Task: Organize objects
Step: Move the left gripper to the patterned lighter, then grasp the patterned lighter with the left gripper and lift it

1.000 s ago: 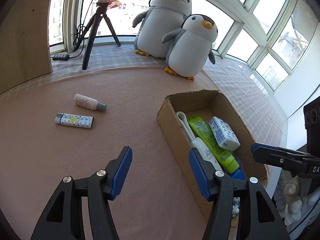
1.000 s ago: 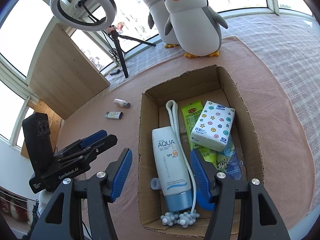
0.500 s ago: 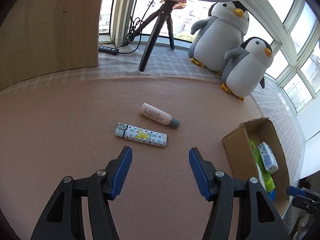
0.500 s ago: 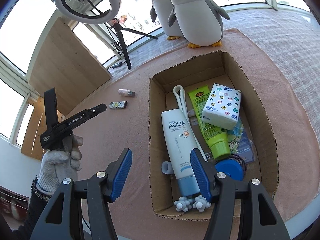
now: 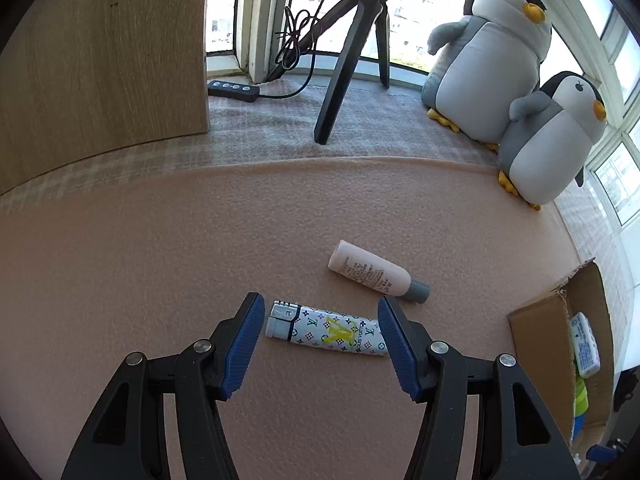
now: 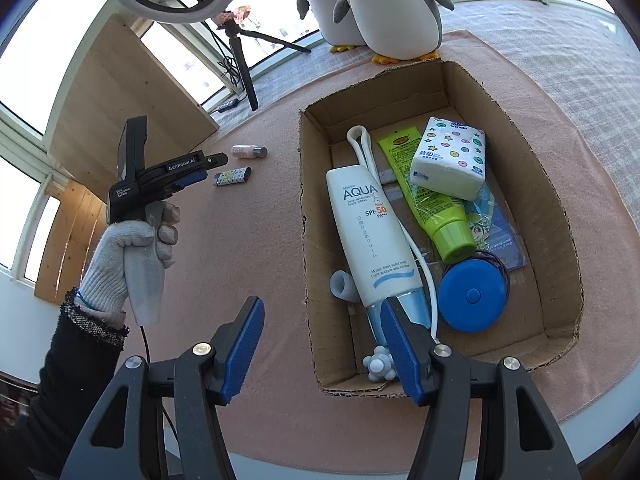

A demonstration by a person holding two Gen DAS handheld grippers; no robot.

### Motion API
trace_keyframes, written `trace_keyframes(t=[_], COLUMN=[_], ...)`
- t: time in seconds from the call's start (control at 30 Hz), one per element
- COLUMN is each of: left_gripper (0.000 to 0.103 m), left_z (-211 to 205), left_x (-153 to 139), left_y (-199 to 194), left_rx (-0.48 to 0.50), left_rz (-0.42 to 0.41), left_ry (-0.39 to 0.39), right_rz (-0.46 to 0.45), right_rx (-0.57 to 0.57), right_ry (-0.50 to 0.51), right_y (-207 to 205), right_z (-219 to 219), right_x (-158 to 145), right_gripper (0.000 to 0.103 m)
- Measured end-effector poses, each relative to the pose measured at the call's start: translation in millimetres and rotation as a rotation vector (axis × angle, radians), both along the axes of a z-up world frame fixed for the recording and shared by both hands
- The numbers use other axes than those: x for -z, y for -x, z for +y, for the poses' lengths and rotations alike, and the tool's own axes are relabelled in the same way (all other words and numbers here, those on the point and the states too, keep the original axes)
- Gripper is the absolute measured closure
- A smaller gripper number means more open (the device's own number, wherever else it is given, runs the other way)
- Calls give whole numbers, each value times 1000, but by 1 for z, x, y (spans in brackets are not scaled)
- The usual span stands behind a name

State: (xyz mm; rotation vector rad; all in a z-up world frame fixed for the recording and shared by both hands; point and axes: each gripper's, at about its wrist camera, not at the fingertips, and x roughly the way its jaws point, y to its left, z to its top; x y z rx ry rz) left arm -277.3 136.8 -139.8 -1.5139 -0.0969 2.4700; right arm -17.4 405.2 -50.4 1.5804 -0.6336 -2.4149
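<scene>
Left wrist view
Left gripper (image 5: 321, 338): I see my jaws spread wide, nothing clamped between them.
Patterned tube (image 5: 326, 329): lying flat on the pink mat (image 5: 160, 248), right between my two fingertips; whether the pads touch it I cannot tell.
Pink bottle (image 5: 374, 272): just ahead and a little right of my right finger, on its side, grey cap pointing right.
Cardboard box (image 5: 538, 336): well off to my right, only partly in view, a white packet showing inside.
Plush penguins (image 5: 492, 76): far ahead to the right, near the window.
Tripod (image 5: 348, 52): far ahead, standing beyond the mat.

Right wrist view
Right gripper (image 6: 322, 342): released, jaws apart, empty, above the near left corner of the box (image 6: 308, 208).
Sunscreen tube (image 6: 370, 236): inside the box, its blue cap end just beside my right finger.
Green tube (image 6: 430, 196): further in, ahead and right, under a tissue pack (image 6: 450, 158).
Blue round case (image 6: 472, 294): right of my right finger, on the box floor.
Gloved hand (image 6: 128, 256): to my left, gripping the other gripper's handle, which points at the patterned tube (image 6: 232, 176) and pink bottle (image 6: 248, 151).
</scene>
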Motion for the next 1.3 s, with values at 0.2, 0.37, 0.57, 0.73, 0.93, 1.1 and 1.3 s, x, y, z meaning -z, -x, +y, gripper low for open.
trace_keyframes(t=[0.2,0.37,0.57,0.73,0.93,1.1,1.3], left_gripper=[41,41,41,41,51,51,51], left_z=[5,8,10,5,-4,-7,3], left_x=[15,19,20,18,11,4,11], left_y=[14,8,-32,-62,-75,-62,-40], left_rx=[18,44,93,110,110,74,56], left_rz=[-22,13,97,110,75,62,2], left_ry=[30,45,66,40,-18,-32,-10], right_rz=[-10,-27,-23,-22,-26,-25,-27], right_rx=[26,30,8,-31,-87,-106,-86], right_ry=[-7,-1,5,3,9,-1,6], right_y=[-5,-4,2,11,18,18,11], right_z=[6,7,-2,-16,-35,-45,-36], right_x=[1,5,4,4,8,10,10], right_gripper=[46,46,46,46,46,45,45])
